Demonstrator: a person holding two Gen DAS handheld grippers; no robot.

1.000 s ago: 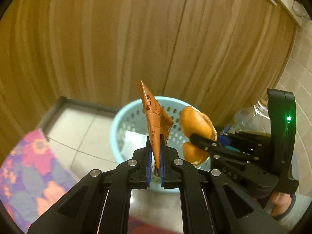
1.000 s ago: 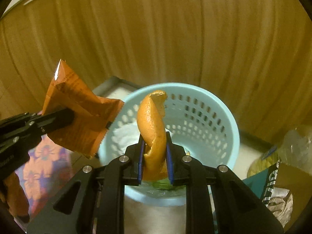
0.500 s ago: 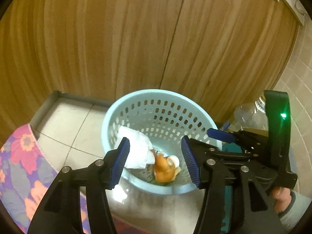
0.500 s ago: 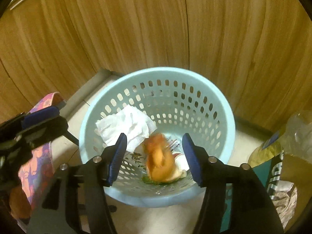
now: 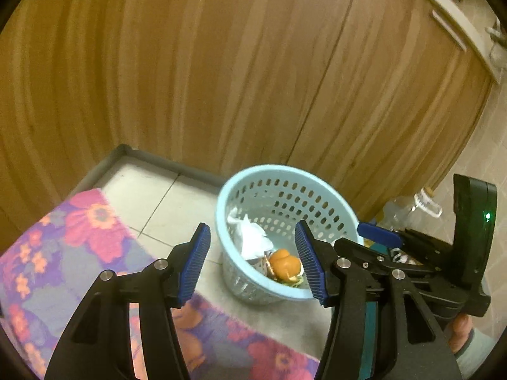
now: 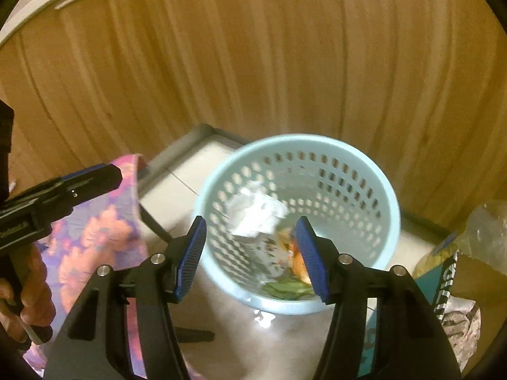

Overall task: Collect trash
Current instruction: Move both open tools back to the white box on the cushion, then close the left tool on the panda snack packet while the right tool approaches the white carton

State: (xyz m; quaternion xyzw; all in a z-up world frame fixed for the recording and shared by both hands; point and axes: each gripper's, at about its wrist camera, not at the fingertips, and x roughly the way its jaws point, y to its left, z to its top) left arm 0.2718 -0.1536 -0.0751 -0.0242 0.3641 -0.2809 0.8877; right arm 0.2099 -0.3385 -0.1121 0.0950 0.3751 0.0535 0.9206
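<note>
Pale-blue basket point(image 6: 391, 209) sits on the floor against the far cabinet, holding tissue point(image 6: 253, 212) and orange peel point(image 5: 285, 264). We keep both left gripper point(image 5: 255, 261) and right gripper point(image 6: 250, 259) spread apart, empty, above it.

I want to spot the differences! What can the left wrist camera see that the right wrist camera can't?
Only the left wrist view shows the orange peel whole, plus a clear plastic bottle by the wall. Only the right wrist view shows green scraps at the basket's bottom and a printed bag on the floor. Both show the blue basket, white crumpled tissue, flowered cloth, wooden doors, and both open, empty grippers: left gripper, right gripper.
</note>
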